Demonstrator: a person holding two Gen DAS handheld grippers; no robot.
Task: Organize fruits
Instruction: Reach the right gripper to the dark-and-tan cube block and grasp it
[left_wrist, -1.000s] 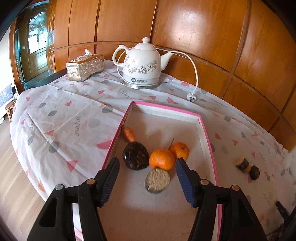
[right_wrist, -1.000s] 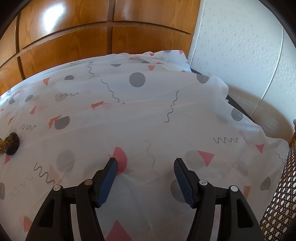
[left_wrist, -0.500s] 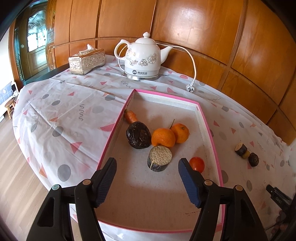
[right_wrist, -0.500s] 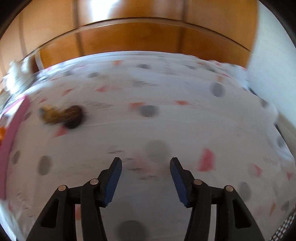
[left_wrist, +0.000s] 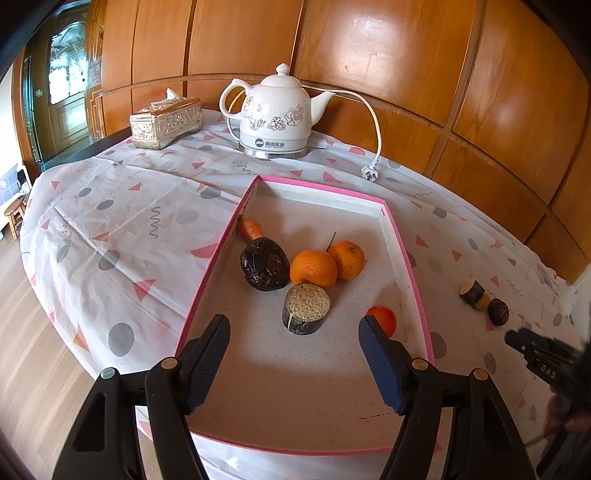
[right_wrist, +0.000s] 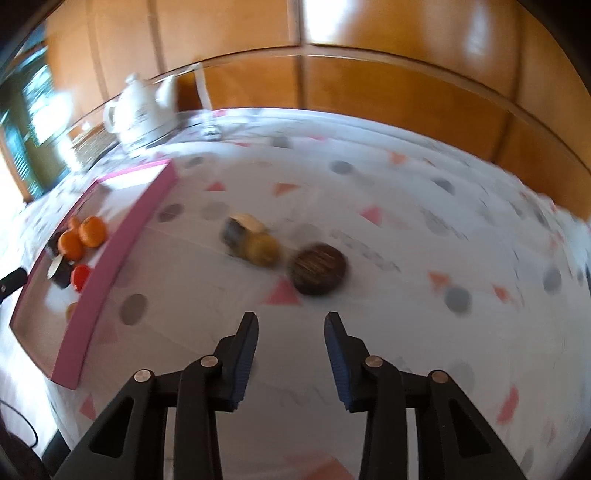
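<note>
Swung left since a second ago: right gripper (right_wrist: 290, 356), fingers spread and holding nothing, now facing three loose pieces near the table's right edge: cut dark chunk (right_wrist: 236, 232), yellow piece (right_wrist: 263, 249), dark round piece (right_wrist: 318, 267). Pulled back over pink tray (left_wrist: 404, 258): left gripper (left_wrist: 295, 360), fingers wide apart, empty. Already inside, toward the tray's left wall: two oranges (left_wrist: 314, 267), carrot (left_wrist: 250, 228), dark fruit (left_wrist: 265, 264), cut cylinder (left_wrist: 306, 308), red fruit (left_wrist: 384, 318). Judged mostly done, three pieces left.
</note>
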